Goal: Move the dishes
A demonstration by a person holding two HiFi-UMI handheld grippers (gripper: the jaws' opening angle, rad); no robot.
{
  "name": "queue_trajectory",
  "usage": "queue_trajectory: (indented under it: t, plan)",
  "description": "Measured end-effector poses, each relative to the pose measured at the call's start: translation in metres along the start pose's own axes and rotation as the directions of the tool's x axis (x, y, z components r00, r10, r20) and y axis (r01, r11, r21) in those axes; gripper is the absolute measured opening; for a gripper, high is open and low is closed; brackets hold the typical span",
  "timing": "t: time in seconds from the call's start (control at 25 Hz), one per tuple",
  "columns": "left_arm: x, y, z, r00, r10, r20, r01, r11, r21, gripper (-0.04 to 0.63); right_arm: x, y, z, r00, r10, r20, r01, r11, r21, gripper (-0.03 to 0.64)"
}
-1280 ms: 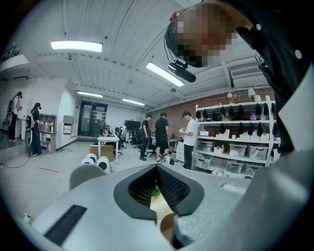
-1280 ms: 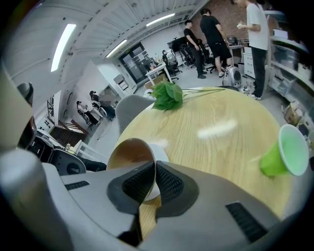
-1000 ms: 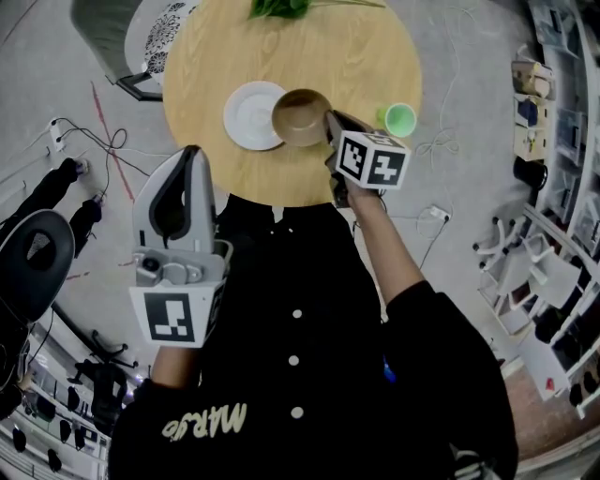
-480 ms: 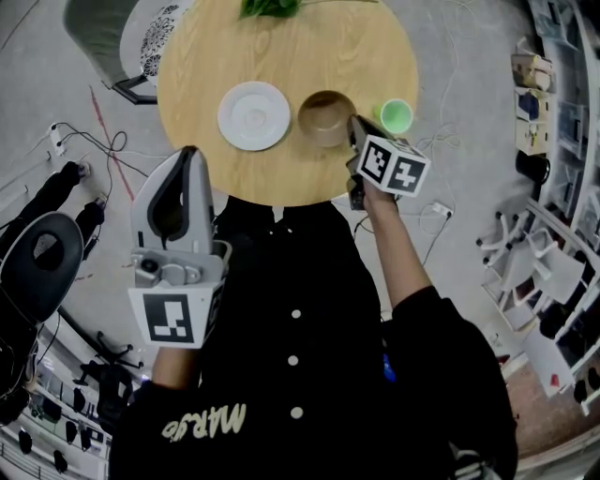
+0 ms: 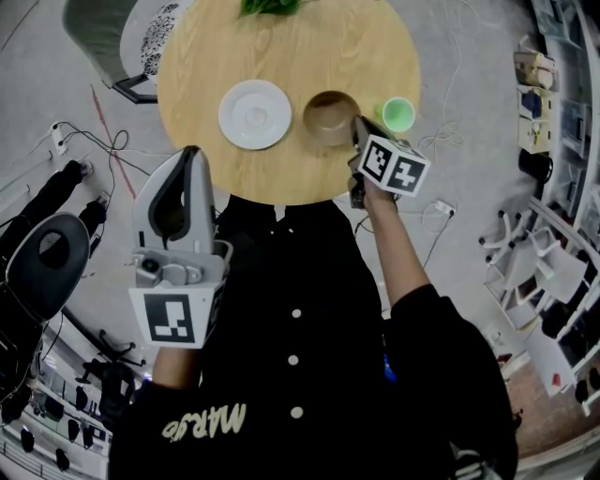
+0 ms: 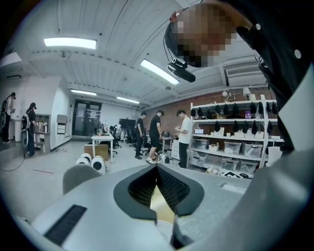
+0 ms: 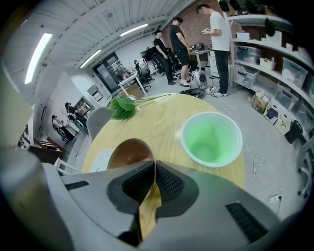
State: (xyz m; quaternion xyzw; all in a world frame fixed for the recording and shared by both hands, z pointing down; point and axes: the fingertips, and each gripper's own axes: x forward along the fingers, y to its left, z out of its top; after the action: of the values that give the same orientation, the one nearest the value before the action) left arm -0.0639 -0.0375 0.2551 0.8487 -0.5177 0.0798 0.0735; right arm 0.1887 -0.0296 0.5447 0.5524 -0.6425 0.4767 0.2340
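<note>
**Covered and cropped parts around the round table**

In the head view, the table (image 5: 281, 178) is covered along its near edge by the person's black garment (image 5: 300, 309), and the green leaves (image 5: 270, 7) at the table's far edge are cut off by the picture's top. In the right gripper view, the near rim of the brown bowl (image 7: 128, 151) on the table is hidden between the jaws of the right gripper (image 7: 154, 165), which are clamped on it. The white plate (image 7: 99, 161) on the table is largely masked.
</note>
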Motion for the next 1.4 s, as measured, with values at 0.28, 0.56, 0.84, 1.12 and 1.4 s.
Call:
queue_trajectory:
  t: [0.28,0.56,0.84,1.12,1.4]
  plan:
    - [-0.002,-0.002,-0.002,1.0,-0.003,-0.006,0.003,1.0,0.002,0.003,0.002,-0.009,-0.005,1.0,-0.017,0.007,0.017,0.999,0.043,0.011]
    - [-0.002,-0.005,-0.001,1.0,-0.013,-0.004,0.013,1.0,0.007,0.003,0.004,-0.012,-0.005,1.0,-0.023,0.019,0.022,0.999,0.042,0.018]
    - [-0.005,-0.008,0.0,1.0,-0.015,-0.001,0.015,1.0,0.011,0.003,0.004,-0.014,-0.006,0.999,-0.024,0.028,0.023,0.999,0.044,0.018]
    - [-0.009,-0.012,0.001,1.0,-0.02,0.0,0.02,1.0,0.018,0.003,0.0,-0.013,-0.007,0.999,-0.013,0.044,0.011,0.999,0.034,0.053]
    - [-0.011,-0.016,0.004,1.0,-0.019,0.004,0.019,1.0,0.019,0.003,-0.006,-0.012,-0.008,0.998,-0.017,0.063,0.016,1.0,0.021,0.108]
